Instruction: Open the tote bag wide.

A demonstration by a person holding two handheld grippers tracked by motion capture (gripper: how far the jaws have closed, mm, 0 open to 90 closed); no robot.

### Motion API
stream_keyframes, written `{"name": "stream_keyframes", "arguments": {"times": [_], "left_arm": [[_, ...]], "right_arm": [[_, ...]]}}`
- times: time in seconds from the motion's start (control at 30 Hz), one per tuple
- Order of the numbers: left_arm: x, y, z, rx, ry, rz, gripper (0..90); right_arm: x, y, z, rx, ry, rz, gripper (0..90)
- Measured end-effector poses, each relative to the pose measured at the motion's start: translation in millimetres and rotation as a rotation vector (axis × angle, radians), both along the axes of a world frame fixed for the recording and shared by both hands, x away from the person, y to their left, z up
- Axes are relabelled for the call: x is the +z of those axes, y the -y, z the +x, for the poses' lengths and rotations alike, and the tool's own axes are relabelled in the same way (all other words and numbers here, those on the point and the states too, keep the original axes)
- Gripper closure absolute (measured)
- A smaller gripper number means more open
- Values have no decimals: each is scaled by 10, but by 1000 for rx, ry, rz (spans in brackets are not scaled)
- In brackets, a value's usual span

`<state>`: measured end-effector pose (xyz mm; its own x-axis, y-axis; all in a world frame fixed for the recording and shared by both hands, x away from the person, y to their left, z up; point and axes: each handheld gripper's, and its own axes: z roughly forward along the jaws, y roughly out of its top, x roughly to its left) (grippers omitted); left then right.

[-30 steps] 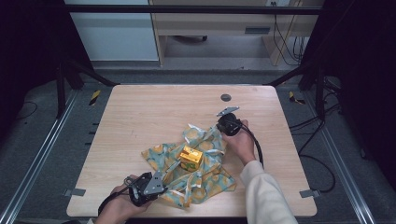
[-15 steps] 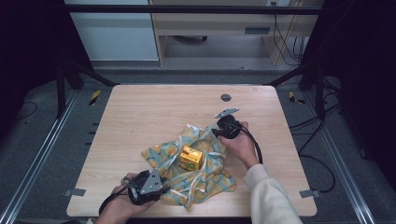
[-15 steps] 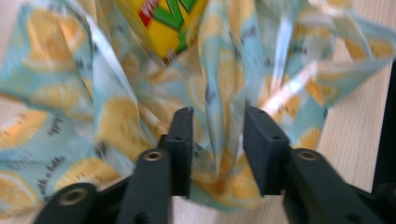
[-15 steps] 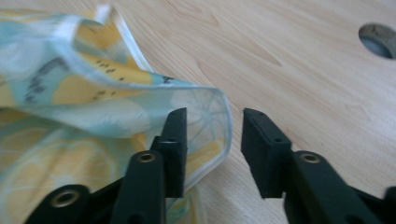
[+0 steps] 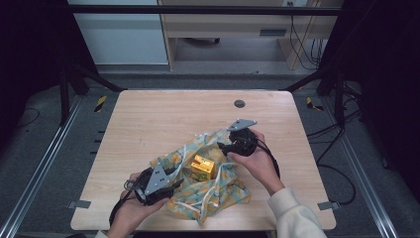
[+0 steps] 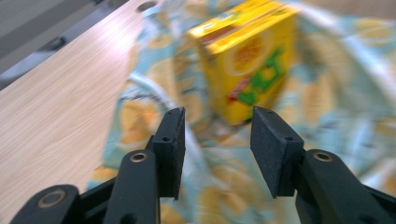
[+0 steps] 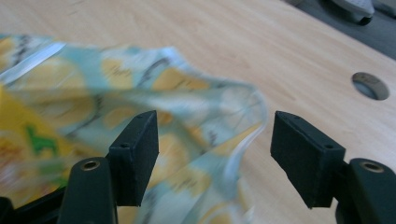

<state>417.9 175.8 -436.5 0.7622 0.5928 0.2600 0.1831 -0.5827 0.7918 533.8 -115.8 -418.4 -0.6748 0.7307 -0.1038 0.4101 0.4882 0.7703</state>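
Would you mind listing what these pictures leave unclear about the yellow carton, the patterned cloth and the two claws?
- Yellow carton: its print is unreadable, motion-blurred in the left gripper view, too small in the high view.
- Carton's base: hidden by folds of the patterned cloth, high view.
- Cloth's full spread: cut off by the edges of the right gripper view.
- Left claw and right claw: tips too small in the high view.

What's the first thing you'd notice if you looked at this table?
A bright yellow box sits in the middle of a crumpled blue-and-yellow patterned cloth, near the front of the wooden table. The left gripper at the cloth's near-left edge and the right gripper at its far-right corner both stand open; their jaws have just been opening, with nothing pinched.
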Motion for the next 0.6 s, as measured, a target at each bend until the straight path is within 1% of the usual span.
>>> {"name": "stream_keyframes", "arguments": {"times": [0.03, 0.07, 0.1, 0.13, 0.17, 0.2, 0.23, 0.27, 0.3, 0.33, 0.37, 0.4, 0.47, 0.6], "left_arm": [[-30, -2, 50, 15, -10, 12, 567], [-65, -10, 101, 23, -30, 34, 567], [-101, -12, 134, 32, -39, 45, 573], [-154, -14, 173, 41, -54, 59, 573], [-206, -17, 208, 45, -75, 79, 577], [-252, -22, 235, 50, -92, 101, 583], [-299, -23, 255, 58, -106, 108, 583], [-339, -26, 274, 58, -126, 121, 583], [-376, -31, 296, 59, -142, 143, 582], [-403, -26, 302, 69, -147, 138, 582], [-418, -35, 315, 66, -154, 158, 584], [-435, -35, 321, 70, -156, 161, 588], [-456, -35, 323, 80, -155, 179, 592], [-463, -49, 305, 84, -142, 202, 596]], "right_arm": [[-18, -8, -55, 1, -6, -8, 319], [-47, -12, -105, 9, -8, -9, 319], [-113, -18, -195, 24, -21, -28, 315], [-113, -18, -195, 24, -21, -28, 315], [-157, -17, -242, 27, -25, -42, 314], [-252, 12, -320, 29, -39, -52, 314], [-252, 12, -320, 29, -39, -52, 314], [-350, 50, -378, 28, -56, -70, 315], [-408, 74, -405, 25, -65, -80, 315], [-408, 74, -405, 25, -65, -80, 315], [-440, 89, -419, 22, -70, -85, 315], [-481, 113, -432, 20, -72, -92, 315], [-549, 167, -453, 5, -80, -101, 315], [-613, 248, -483, -5, -90, -127, 314]]}}
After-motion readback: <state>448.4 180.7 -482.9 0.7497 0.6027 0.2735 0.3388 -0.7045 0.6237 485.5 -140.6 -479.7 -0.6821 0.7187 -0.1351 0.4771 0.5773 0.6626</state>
